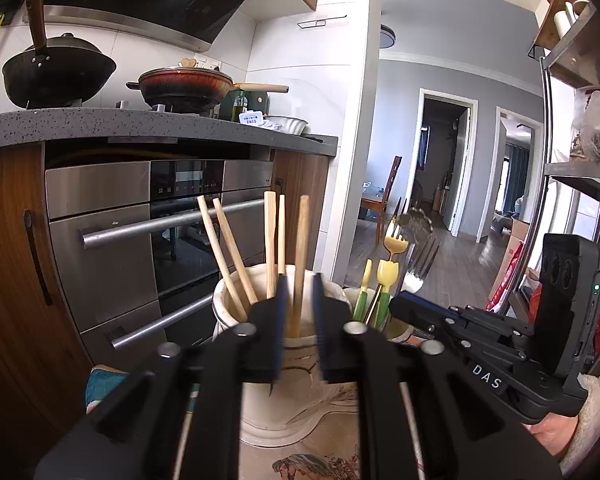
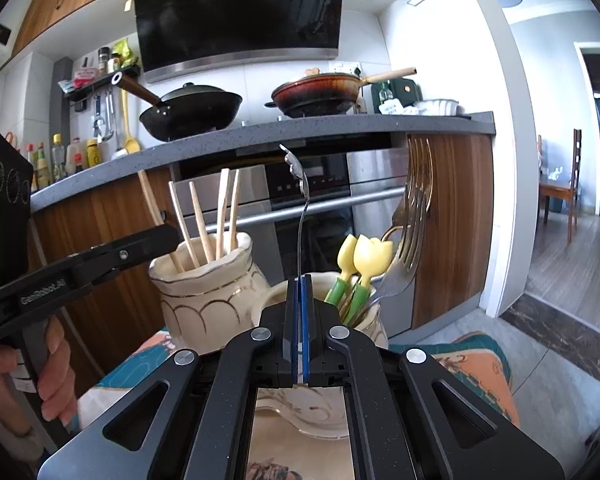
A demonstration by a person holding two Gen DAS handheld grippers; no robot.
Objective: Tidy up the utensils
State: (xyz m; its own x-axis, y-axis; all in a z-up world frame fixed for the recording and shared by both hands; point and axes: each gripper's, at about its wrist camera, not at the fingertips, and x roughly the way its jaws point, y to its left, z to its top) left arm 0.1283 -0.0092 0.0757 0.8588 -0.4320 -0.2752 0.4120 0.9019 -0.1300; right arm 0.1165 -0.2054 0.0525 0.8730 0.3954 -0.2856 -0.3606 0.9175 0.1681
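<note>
Two cream vases stand side by side. The left vase holds several wooden chopsticks. My left gripper is open, its jaws on either side of one chopstick that stands in this vase. The right vase holds forks and yellow tulip-handled utensils. My right gripper is shut on a thin silver utensil, held upright over the right vase, ornate end up.
The vases stand on a patterned mat on a low surface. Behind are an oven and a grey counter with a black wok and a brown pan. A metal rack stands at the right.
</note>
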